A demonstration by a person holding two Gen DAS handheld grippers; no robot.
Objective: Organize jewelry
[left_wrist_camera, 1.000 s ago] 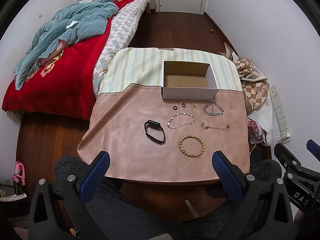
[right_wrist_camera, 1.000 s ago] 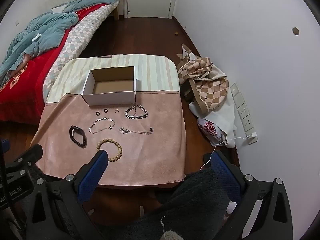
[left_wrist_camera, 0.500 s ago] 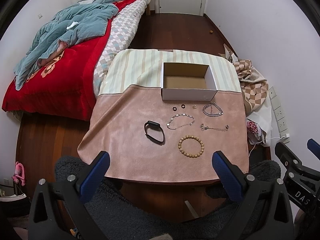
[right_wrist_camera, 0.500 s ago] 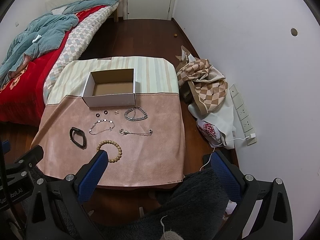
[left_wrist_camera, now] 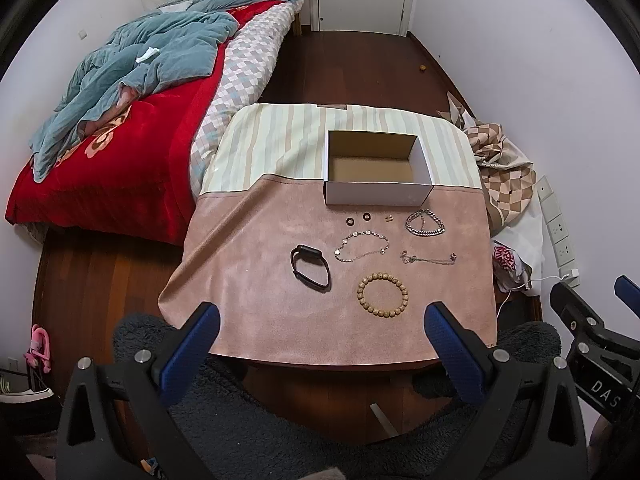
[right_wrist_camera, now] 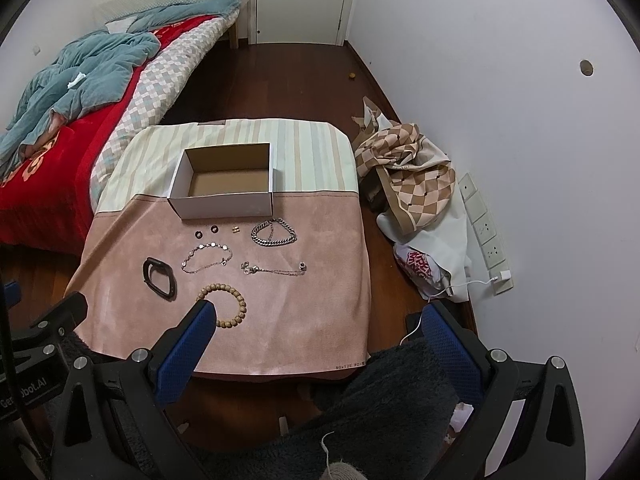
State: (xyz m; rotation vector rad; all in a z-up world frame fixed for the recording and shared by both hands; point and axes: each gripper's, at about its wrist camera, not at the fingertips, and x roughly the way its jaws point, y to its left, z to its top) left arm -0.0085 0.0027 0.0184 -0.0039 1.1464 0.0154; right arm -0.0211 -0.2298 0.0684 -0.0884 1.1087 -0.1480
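An empty white cardboard box [left_wrist_camera: 378,194] [right_wrist_camera: 224,204] stands at the back of the pink mat [left_wrist_camera: 256,280] [right_wrist_camera: 312,320]. In front of it lie a black band [left_wrist_camera: 311,268] [right_wrist_camera: 159,279], a wooden bead bracelet [left_wrist_camera: 382,294] [right_wrist_camera: 228,305], a thick silver chain [left_wrist_camera: 425,223] [right_wrist_camera: 274,233], a disc-link bracelet [left_wrist_camera: 362,247] [right_wrist_camera: 207,258], a thin chain [left_wrist_camera: 428,258] [right_wrist_camera: 274,269], two dark rings [left_wrist_camera: 358,218] [right_wrist_camera: 206,231] and a tiny gold piece [left_wrist_camera: 388,219] [right_wrist_camera: 236,229]. My left gripper [left_wrist_camera: 320,322] and right gripper [right_wrist_camera: 316,322] hang open above the table's near edge, holding nothing.
A bed with red cover and teal blanket [left_wrist_camera: 132,76] lies on the left. Patterned cloth and bags [right_wrist_camera: 408,168] are piled on the floor right of the table, below wall sockets [right_wrist_camera: 486,232]. A dark fuzzy garment [left_wrist_camera: 260,420] fills the foreground.
Both views have shifted very slightly; the jewelry and box have not moved, and both grippers remain open.
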